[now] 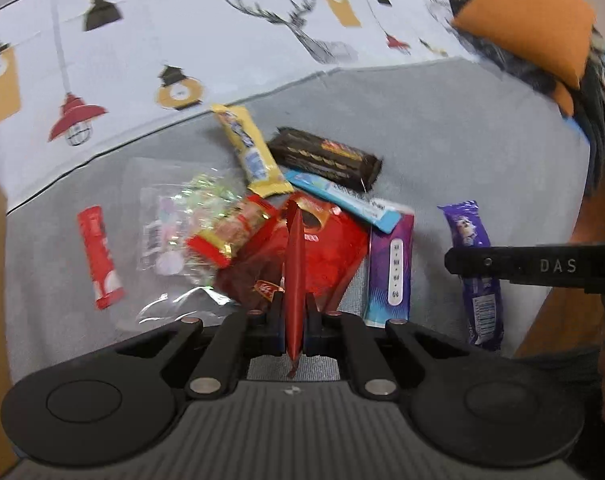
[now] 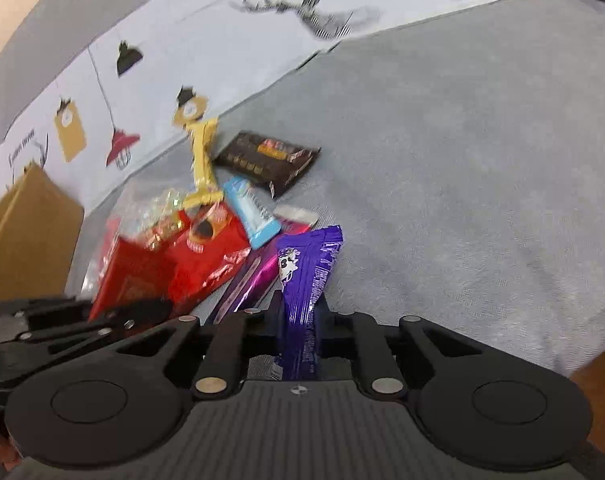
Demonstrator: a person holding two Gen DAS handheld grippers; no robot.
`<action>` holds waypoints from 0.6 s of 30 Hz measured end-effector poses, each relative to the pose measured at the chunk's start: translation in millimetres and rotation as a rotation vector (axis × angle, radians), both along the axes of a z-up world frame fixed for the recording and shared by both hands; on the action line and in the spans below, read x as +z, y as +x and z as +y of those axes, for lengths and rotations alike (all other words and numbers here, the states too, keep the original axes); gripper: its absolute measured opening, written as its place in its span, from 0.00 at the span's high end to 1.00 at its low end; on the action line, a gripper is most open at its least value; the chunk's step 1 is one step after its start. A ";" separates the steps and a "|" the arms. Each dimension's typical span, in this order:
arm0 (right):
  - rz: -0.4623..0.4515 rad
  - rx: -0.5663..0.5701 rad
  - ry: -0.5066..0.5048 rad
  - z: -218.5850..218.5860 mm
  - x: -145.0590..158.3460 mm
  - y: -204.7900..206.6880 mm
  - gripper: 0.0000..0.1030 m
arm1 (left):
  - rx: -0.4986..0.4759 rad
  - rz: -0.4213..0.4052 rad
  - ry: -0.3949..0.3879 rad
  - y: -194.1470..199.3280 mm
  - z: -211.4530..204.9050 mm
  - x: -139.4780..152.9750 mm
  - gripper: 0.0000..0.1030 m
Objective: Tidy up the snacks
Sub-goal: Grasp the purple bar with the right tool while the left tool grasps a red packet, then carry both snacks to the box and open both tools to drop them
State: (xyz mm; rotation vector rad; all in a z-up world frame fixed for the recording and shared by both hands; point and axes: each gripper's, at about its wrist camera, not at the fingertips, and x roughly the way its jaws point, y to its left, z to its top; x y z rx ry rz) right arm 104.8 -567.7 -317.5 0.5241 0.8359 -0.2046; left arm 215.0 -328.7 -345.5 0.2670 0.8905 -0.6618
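1. Left gripper (image 1: 293,312): jaws narrow, clamped on a red snack packet (image 1: 294,264) held edge-on, its upper end standing up over the pile, its lower end poking down behind the jaws.
2. Right gripper (image 2: 300,312): jaws narrow, pinching a purple wafer-style packet (image 2: 302,280) with a cartoon cow on it, seemingly raised off the grey cloth (image 2: 462,160).
3. Just beyond: heap of snacks on the grey cloth — large red bag (image 1: 322,252), purple-and-white packet (image 1: 392,272), light blue bar (image 1: 350,200), dark brown chocolate bar (image 1: 326,158), yellow bar (image 1: 248,148), clear cellophane bag (image 1: 170,224), and a red stick packet (image 1: 98,256) lying apart to the left.
4. Farther left: cardboard box (image 2: 26,232) beside the pile, likely the destination, though not certain.
5. Step in hand, judged: both picks made, carry phase.
6. Next move calls for: firm closure on both slippery wrappers, clearance over the heap, release one at a time at the sorting spot.
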 end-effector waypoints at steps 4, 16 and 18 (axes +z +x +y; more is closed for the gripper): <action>-0.045 0.019 -0.007 11.2 17.7 -4.3 0.87 | 0.087 0.031 0.049 -3.7 14.9 25.3 0.93; -0.185 0.145 -0.025 142.0 112.9 -26.1 0.86 | 0.231 -0.102 -0.050 -51.7 123.6 137.2 0.93; -0.216 0.186 -0.040 168.4 136.6 -26.4 0.86 | 0.250 -0.131 -0.083 -59.8 147.0 157.7 0.93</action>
